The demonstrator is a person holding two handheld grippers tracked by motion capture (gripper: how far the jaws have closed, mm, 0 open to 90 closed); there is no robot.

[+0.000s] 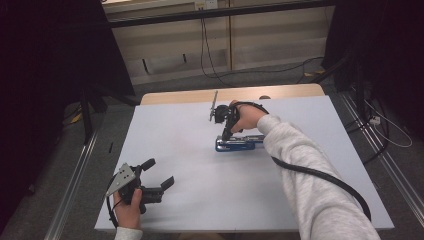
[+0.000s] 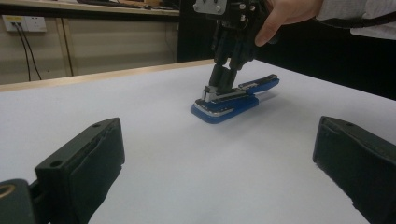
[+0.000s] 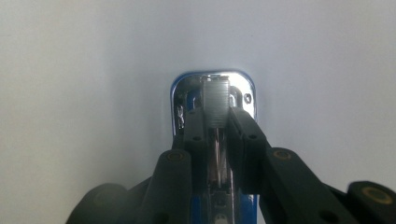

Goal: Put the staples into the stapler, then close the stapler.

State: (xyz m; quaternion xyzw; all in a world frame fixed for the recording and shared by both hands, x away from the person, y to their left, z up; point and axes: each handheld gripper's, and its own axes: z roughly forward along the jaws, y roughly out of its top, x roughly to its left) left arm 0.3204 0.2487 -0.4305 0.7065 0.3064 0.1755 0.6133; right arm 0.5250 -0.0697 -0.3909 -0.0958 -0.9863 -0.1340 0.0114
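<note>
two jaws of the right gripper are pinching the staple strip at frame centre over the blue stapler; it should be seating squarely, while the left gripper is idling wide open.

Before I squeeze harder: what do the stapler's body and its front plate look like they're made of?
Stapler body: likely glossy blue plastic, smooth and evenly coloured. Front plate: probably polished metal, silvery and mirror-like. The ribbed grey block between the right gripper jaws looks like a metal staple strip.

The high view looked forward and down over the whole white table. The left gripper view sat low at the near corner, facing across it toward the blue stapler. The right gripper view peered straight down, close on that stapler.
</note>
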